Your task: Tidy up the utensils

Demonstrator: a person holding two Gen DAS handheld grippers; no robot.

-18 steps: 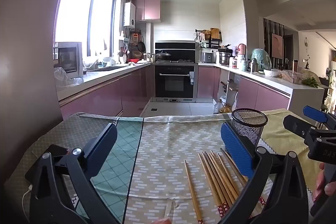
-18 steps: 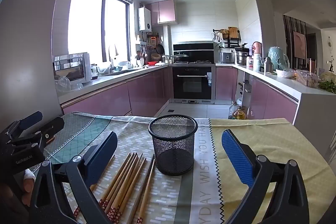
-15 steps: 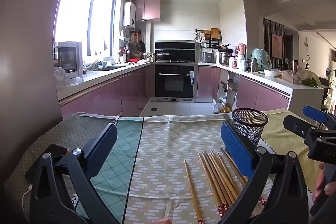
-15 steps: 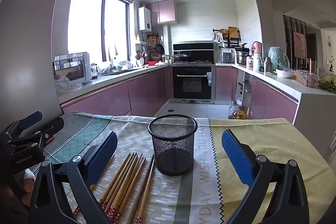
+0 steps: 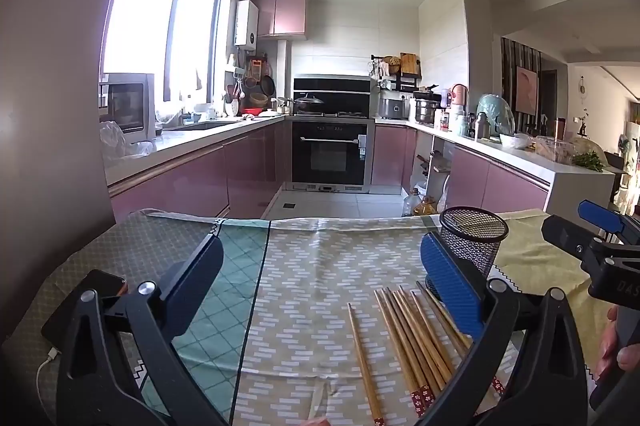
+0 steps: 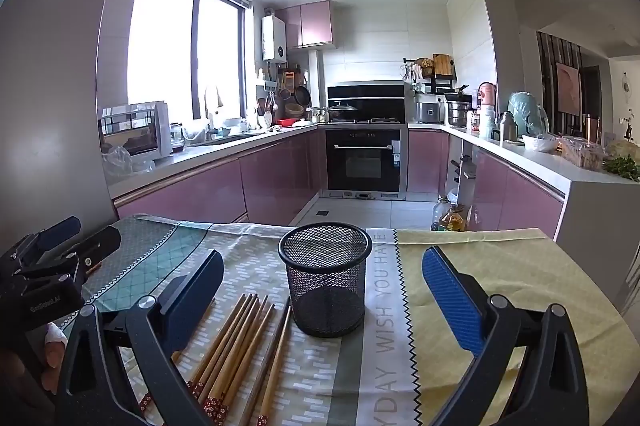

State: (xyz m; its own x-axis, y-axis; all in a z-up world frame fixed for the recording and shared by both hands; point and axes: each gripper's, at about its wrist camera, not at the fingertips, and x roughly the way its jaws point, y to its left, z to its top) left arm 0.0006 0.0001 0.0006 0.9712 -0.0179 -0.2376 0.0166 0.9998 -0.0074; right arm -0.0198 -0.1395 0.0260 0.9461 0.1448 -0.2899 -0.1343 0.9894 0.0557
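Note:
Several wooden chopsticks (image 5: 412,338) with red patterned ends lie side by side on the tablecloth; one (image 5: 364,354) lies a little apart on the left. A black mesh cup (image 6: 326,278) stands upright and empty just right of them; it also shows in the left wrist view (image 5: 474,242). My left gripper (image 5: 320,282) is open and empty, above the cloth left of the chopsticks. My right gripper (image 6: 322,290) is open and empty, with the cup between its fingers ahead and the chopsticks (image 6: 236,346) by its left finger.
A patterned tablecloth (image 5: 320,266) covers the table; its far edge drops to the kitchen floor. A phone (image 5: 84,302) on a cable lies at the left edge. The right gripper shows at the right of the left wrist view (image 5: 592,238); the left gripper at the left of the right wrist view (image 6: 52,258).

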